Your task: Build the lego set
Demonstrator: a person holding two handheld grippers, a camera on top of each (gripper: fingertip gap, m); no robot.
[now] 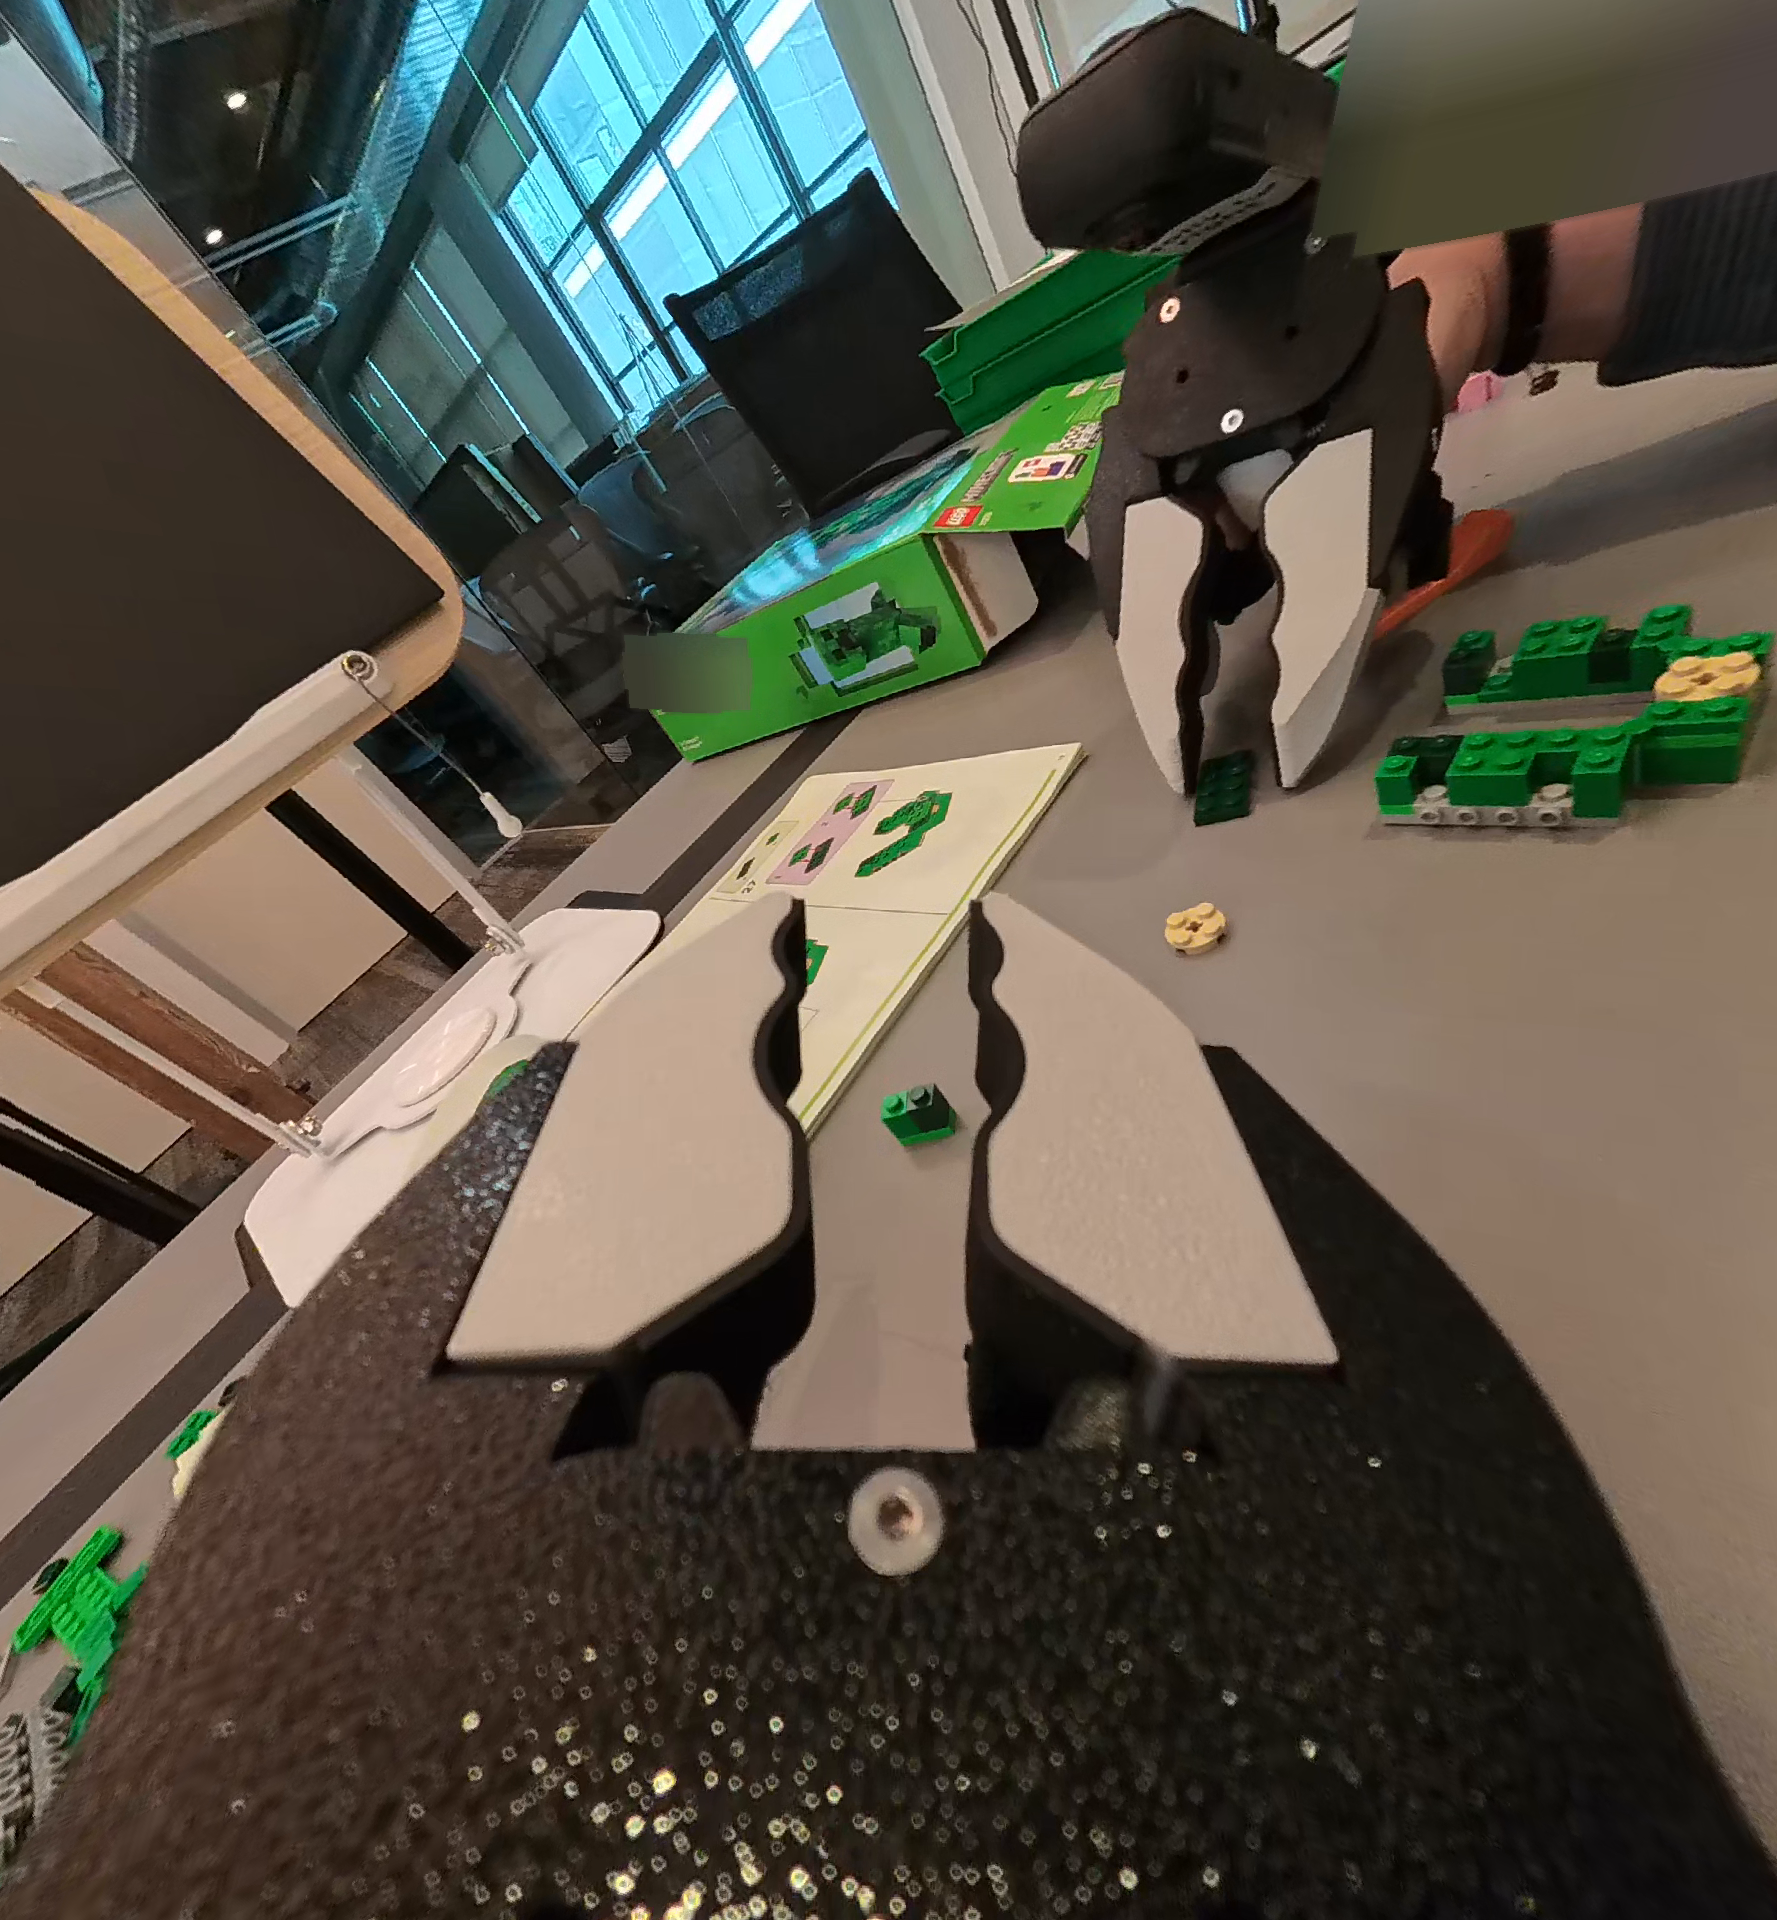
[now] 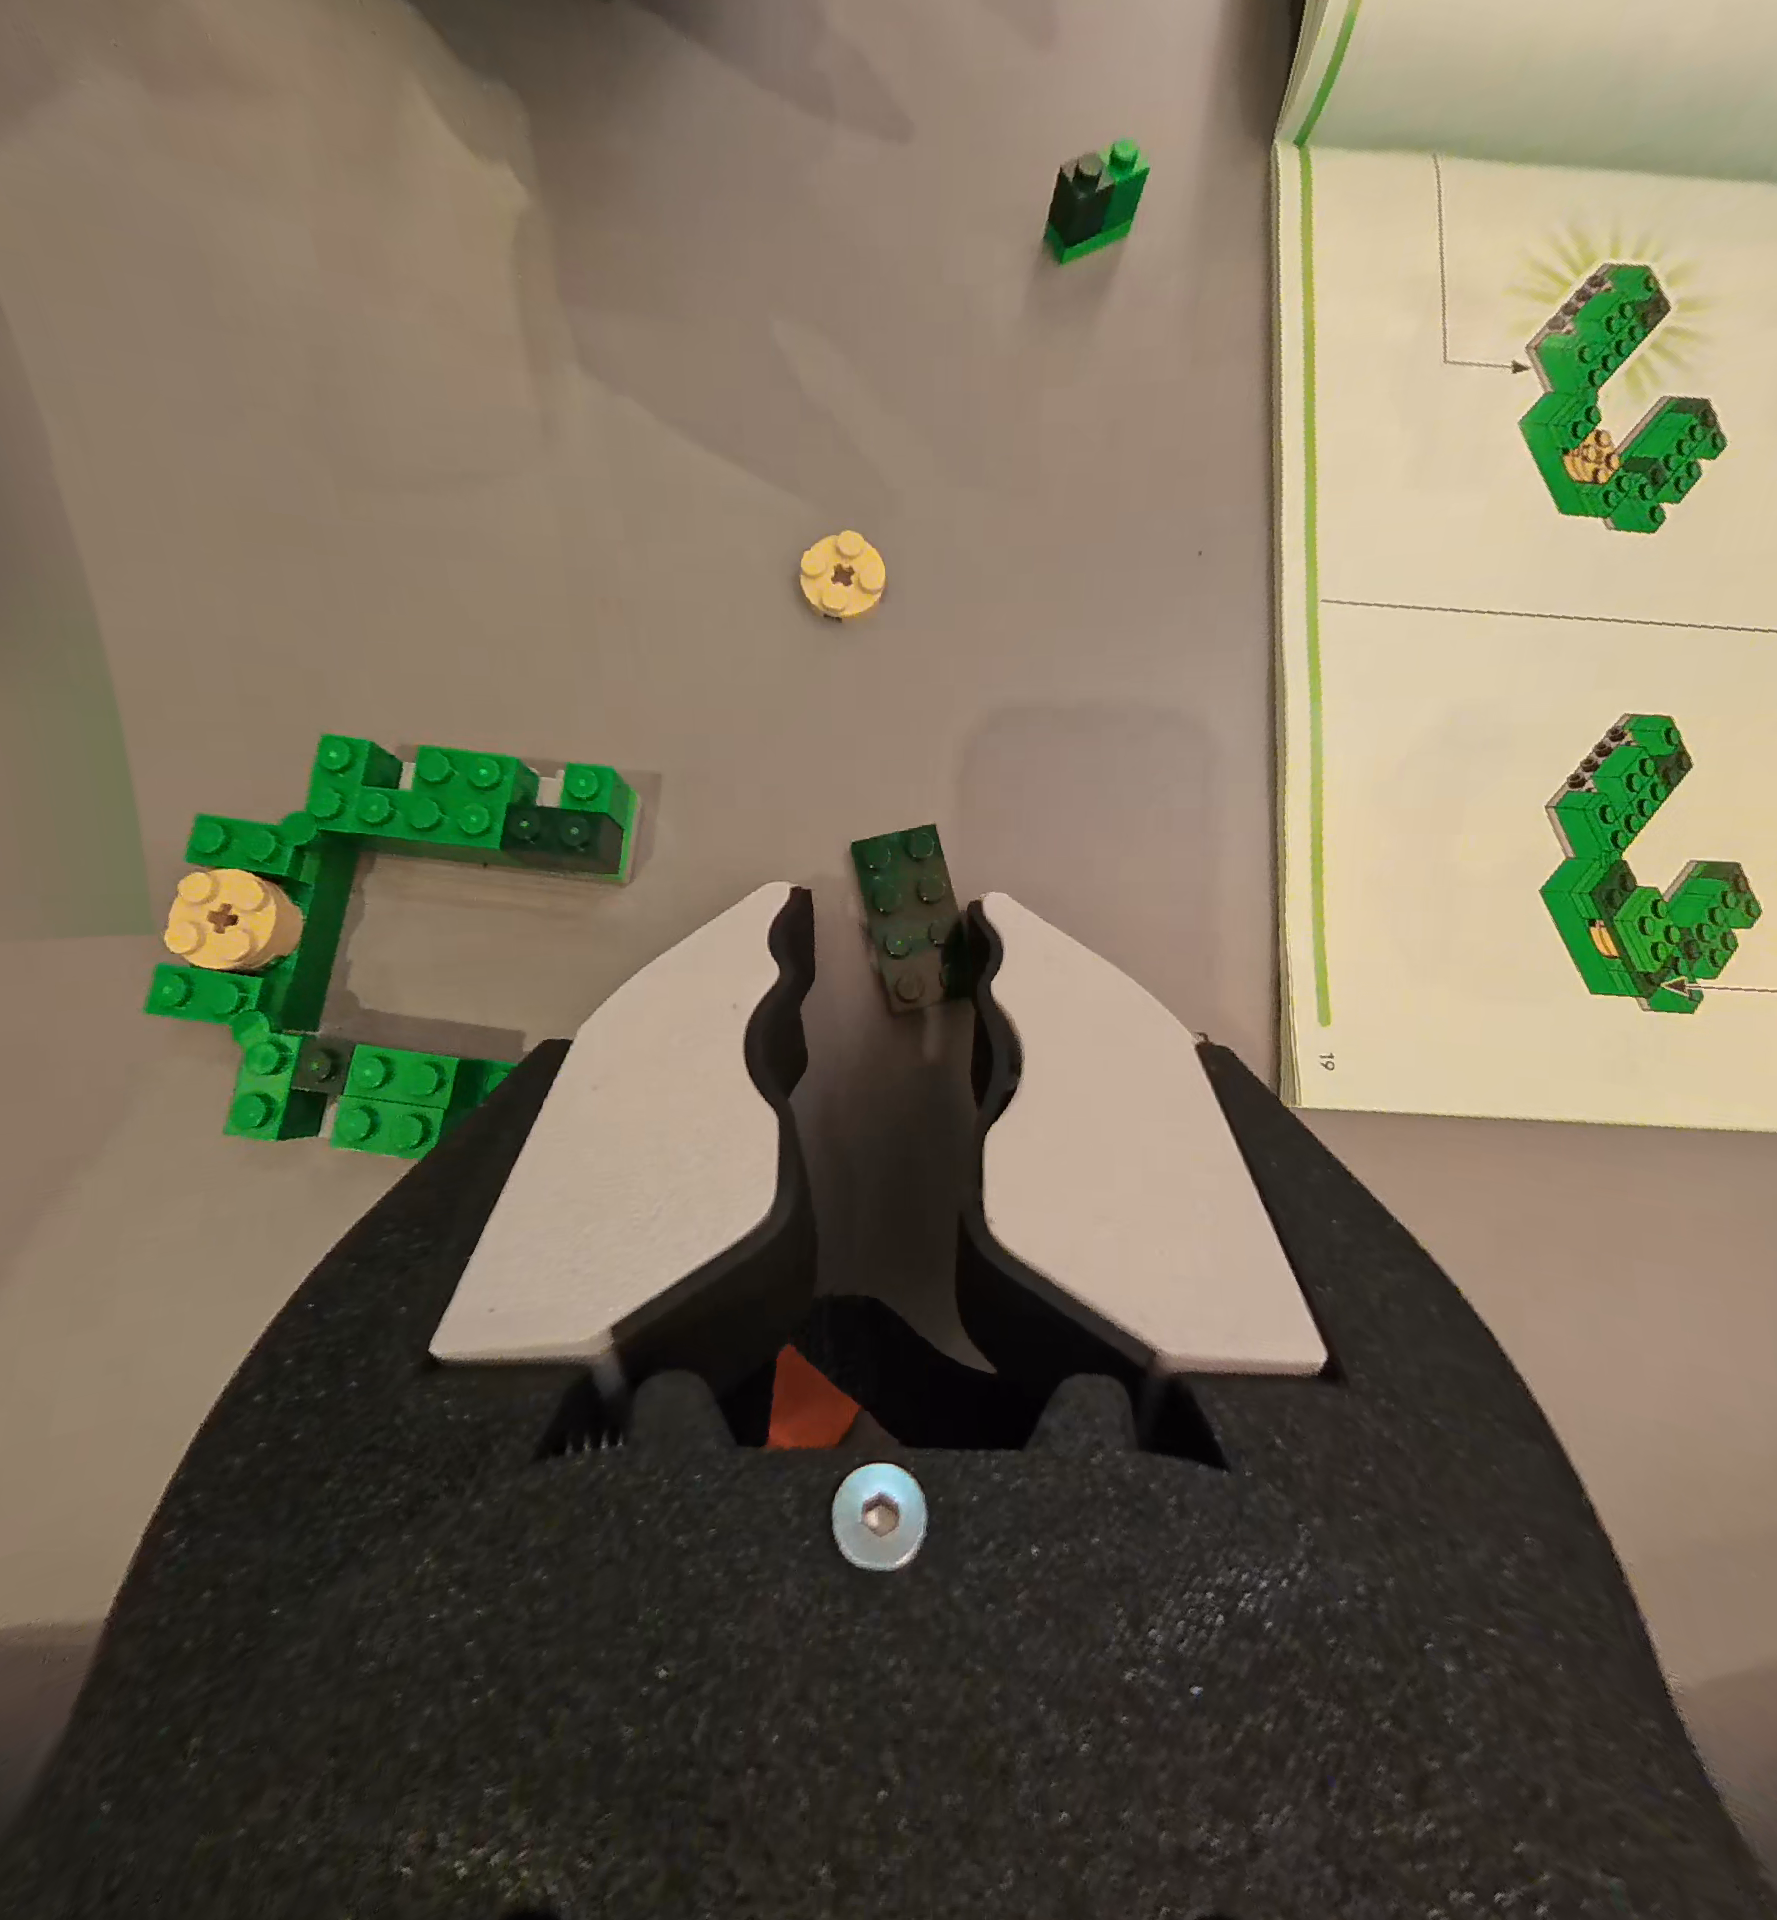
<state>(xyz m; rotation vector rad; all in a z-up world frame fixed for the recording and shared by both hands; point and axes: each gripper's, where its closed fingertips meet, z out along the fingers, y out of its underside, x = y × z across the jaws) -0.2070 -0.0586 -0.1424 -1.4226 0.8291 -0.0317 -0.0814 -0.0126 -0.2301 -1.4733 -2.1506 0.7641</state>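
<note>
My right gripper [image 2: 892,909] is open and points down at the grey table. It straddles a dark green plate [image 2: 899,904] that lies flat, its edge against the right finger and apart from the left one. The left wrist view shows this gripper [image 1: 1235,774] farther off over the plate [image 1: 1225,787]. A green C-shaped build [image 2: 344,914] with a tan round piece [image 2: 229,920] lies left of it and also shows in the left wrist view [image 1: 1590,717]. My left gripper [image 1: 886,920] is open and empty, above a small green brick [image 1: 920,1114].
A loose tan round plate [image 2: 842,577] and the small green brick [image 2: 1097,203] lie beyond the right gripper. The open instruction booklet [image 2: 1549,623] is at the right. A green box [image 1: 832,634], an orange separator [image 1: 1455,571] and loose green pieces [image 1: 73,1600] are around. One gripper's finger ends stand about 15 centimeters off the other's. My left gripper's tips are some 9 centimeters from the small green brick [image 1: 920,1114]. Seen from the right wrist view [image 2: 1086,179] as well.
</note>
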